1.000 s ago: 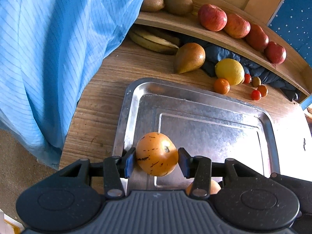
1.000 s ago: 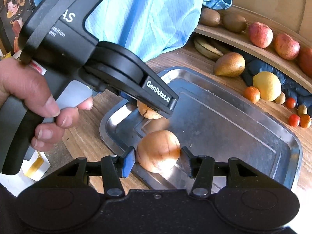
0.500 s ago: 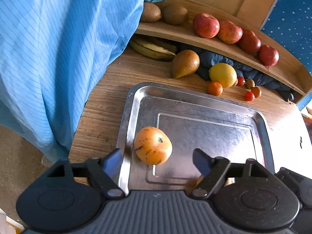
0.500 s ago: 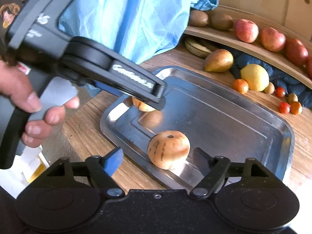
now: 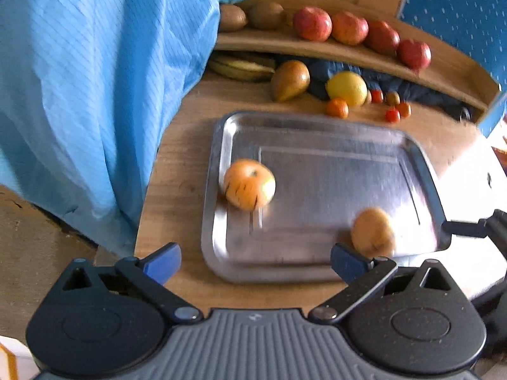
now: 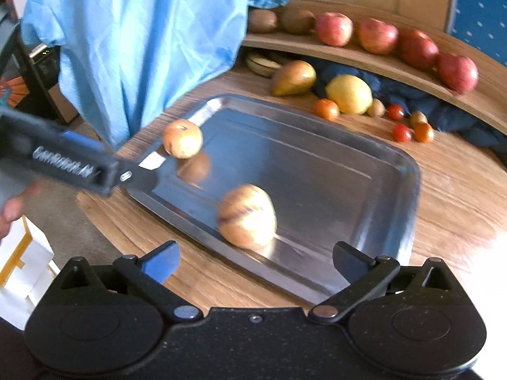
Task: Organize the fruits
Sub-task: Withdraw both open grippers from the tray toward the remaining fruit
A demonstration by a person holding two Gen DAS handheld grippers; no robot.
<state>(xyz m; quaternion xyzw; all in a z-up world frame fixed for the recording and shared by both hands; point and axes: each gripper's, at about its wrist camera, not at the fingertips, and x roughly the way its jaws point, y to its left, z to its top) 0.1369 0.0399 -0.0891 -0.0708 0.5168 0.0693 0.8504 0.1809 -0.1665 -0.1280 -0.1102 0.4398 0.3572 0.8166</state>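
Two orange striped round fruits lie in the steel tray point(image 5: 317, 133) point(image 6: 396, 171). One fruit point(image 5: 249, 184) point(image 6: 182, 138) rests near the tray's left rim. The other fruit point(image 5: 372, 232) point(image 6: 247, 216) sits at the tray's near edge. My left gripper point(image 5: 253, 261) is open, held back from the tray's near rim, nothing between its fingers. My right gripper point(image 6: 253, 261) is open too, just behind the second fruit and not touching it. In the right wrist view the left gripper's body point(image 6: 73, 164) shows at the left with a hand point(image 6: 12, 209) on it.
A curved wooden shelf point(image 5: 348, 50) at the back carries apples point(image 5: 350, 28) and kiwis point(image 5: 266, 15). Under it lie bananas point(image 5: 240, 66), a pear point(image 5: 290, 79), a lemon point(image 5: 347, 88), a small orange point(image 5: 337, 108) and small tomatoes point(image 5: 393, 114). A blue garment point(image 5: 95, 95) hangs at the left.
Both grippers have opened and let go of their fruits, which now rest in the tray. Both have pulled back and up from the tray.
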